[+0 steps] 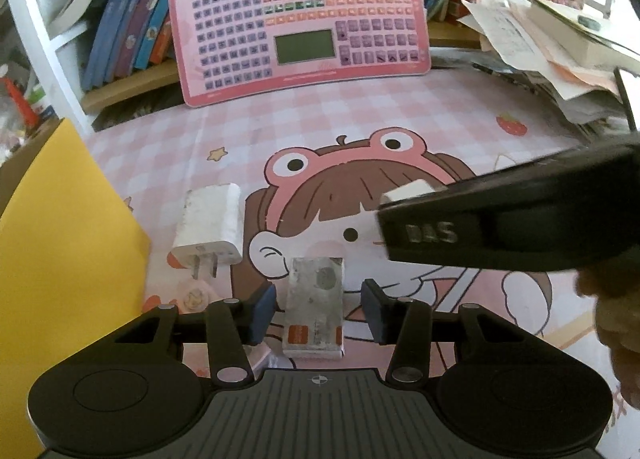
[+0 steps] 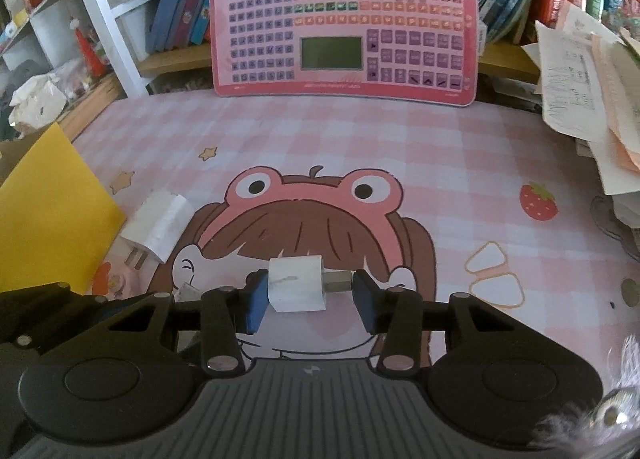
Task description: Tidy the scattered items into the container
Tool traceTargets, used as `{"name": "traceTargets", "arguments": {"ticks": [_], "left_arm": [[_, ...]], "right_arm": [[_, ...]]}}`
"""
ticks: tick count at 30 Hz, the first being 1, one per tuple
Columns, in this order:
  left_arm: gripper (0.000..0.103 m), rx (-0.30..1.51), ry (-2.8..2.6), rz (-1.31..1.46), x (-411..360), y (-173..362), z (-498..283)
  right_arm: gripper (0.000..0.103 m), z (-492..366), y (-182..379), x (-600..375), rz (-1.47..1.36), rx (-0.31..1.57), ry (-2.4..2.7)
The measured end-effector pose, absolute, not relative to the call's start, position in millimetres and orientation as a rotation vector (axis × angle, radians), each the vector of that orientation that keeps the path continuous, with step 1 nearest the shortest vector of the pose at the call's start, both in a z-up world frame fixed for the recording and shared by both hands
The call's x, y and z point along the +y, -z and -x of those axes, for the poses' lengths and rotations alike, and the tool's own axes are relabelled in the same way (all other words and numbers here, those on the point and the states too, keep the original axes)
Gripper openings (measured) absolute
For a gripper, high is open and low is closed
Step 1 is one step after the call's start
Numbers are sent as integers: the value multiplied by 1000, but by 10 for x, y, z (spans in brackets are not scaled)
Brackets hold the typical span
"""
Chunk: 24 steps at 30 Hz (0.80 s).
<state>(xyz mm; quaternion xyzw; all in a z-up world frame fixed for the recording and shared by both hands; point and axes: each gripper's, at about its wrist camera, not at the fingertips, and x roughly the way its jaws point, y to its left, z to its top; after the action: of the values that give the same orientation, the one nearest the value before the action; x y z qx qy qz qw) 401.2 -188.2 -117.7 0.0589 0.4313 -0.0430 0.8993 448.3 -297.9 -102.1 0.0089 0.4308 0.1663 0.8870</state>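
In the left wrist view my left gripper (image 1: 318,309) is open, its blue pads on either side of a small grey-white box with an orange label (image 1: 316,309) lying on the pink desk mat (image 1: 360,107). A white plug charger (image 1: 212,225) lies to the left, prongs toward me. My right gripper (image 2: 308,293) is shut on a small white adapter (image 2: 297,288), gripped end to end by its metal plug. The right gripper's black body (image 1: 500,219) shows at the right of the left wrist view. The yellow container (image 1: 52,239) stands at the left edge.
A pink keyboard toy (image 1: 304,15) leans against a bookshelf at the back. A pile of papers (image 2: 592,131) sits at the right edge of the mat. The white charger (image 2: 158,225) and yellow container (image 2: 44,215) also show in the right wrist view.
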Motion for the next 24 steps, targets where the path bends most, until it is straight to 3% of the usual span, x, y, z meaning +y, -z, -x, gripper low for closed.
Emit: {"name": "traceTargets", "arguments": {"ticks": [5,7,24], "left_arm": [[37,899,82,-79,-1876,1181,-4031],[29,899,92,-60,-1860,1179,-4033],[28,850,171,-25,-1783,811,-3637]], "right_arm": [[43,-4369,943,-3083,-41,877,-325],[43,-4315,913,-3147,-56,870,-307],[43,-3821,821,-3272,-66,885,-279]]}}
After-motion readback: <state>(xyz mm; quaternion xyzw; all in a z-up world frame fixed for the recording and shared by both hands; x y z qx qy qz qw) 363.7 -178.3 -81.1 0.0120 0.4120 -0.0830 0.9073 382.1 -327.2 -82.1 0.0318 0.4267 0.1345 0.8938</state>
